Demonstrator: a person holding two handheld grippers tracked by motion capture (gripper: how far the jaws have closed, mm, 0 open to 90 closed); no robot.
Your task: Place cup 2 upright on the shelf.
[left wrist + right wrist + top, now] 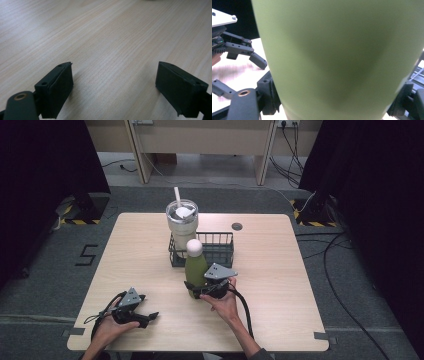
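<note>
Two grippers work from above: the right gripper point(200, 289) grasps the green bottle point(195, 270), standing just before the basket point(222, 251). The left gripper point(113, 87) idles, jaws spread over bare table point(100, 37). Bottle point(337, 57) clamped close; next, I judge, lift it into the basket.

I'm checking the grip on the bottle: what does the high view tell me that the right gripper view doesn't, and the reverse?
High view alone: the green bottle stands upright with its white cap, just in front of the wire basket holding a steel tumbler. Right gripper view alone: close up, a black jaw sits against each side of the bottle's body. Shared: the bottle, the right gripper around its lower part, the open left gripper, the wooden table.
</note>
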